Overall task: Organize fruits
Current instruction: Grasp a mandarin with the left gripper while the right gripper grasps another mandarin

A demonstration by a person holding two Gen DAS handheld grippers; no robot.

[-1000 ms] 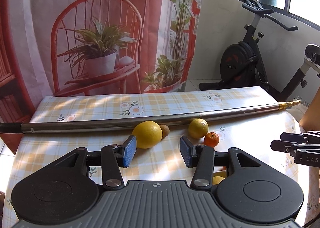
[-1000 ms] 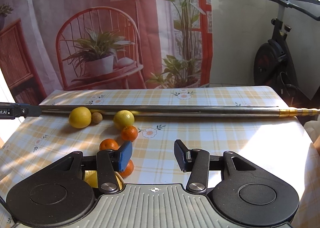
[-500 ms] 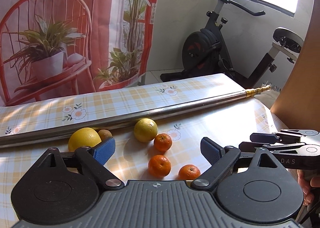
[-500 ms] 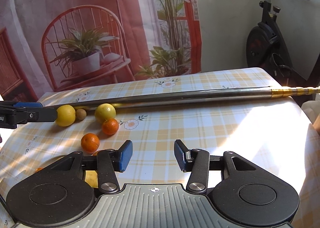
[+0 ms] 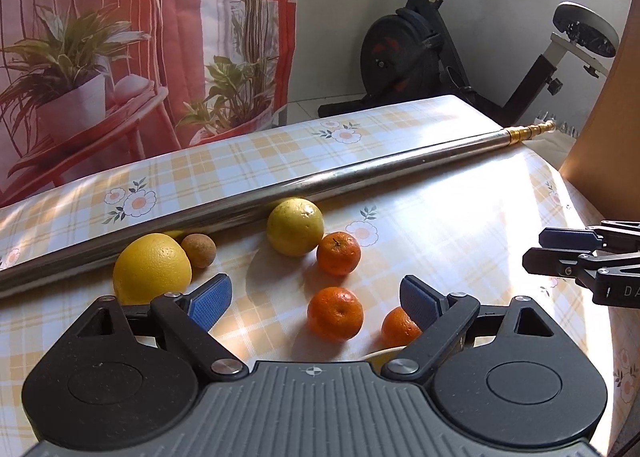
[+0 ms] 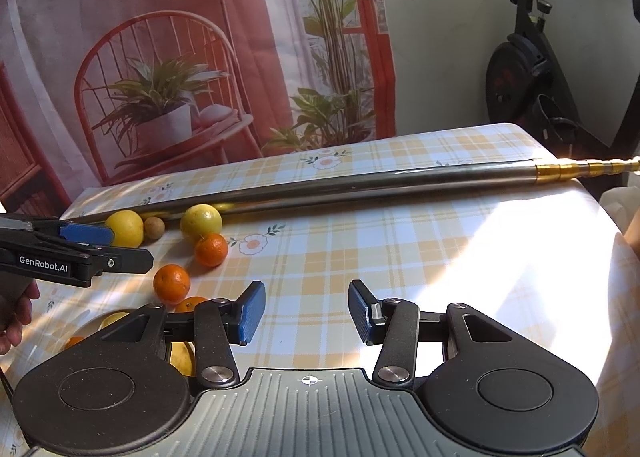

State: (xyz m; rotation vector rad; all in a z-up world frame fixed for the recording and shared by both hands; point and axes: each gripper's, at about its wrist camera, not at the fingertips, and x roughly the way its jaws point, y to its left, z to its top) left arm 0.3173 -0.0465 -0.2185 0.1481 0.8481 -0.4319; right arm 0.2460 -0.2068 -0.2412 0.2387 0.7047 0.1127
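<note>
On the checked tablecloth lie a large yellow citrus (image 5: 151,268), a small brown fruit (image 5: 199,250), a yellow-green citrus (image 5: 295,226) and three tangerines (image 5: 338,252) (image 5: 335,313) (image 5: 400,327). My left gripper (image 5: 316,299) hangs open and empty just above the nearest tangerines. In the right wrist view the same fruits sit at the left: yellow citrus (image 6: 125,228), yellow-green citrus (image 6: 201,222), tangerines (image 6: 211,249) (image 6: 171,283). My right gripper (image 6: 306,311) is open over bare cloth, holding nothing. More yellow fruit (image 6: 182,357) is partly hidden under its left finger.
A long metal pole (image 5: 360,177) with a brass tip lies across the table behind the fruit. An exercise bike (image 5: 432,41) stands beyond the far edge. A printed curtain (image 6: 180,37) hangs behind. A wooden panel (image 5: 600,97) rises at the right.
My left gripper has swung right and come closer to the tangerines, its fingers spreading wider. My right gripper has shifted slightly, so the fruit sits further left in its view.
</note>
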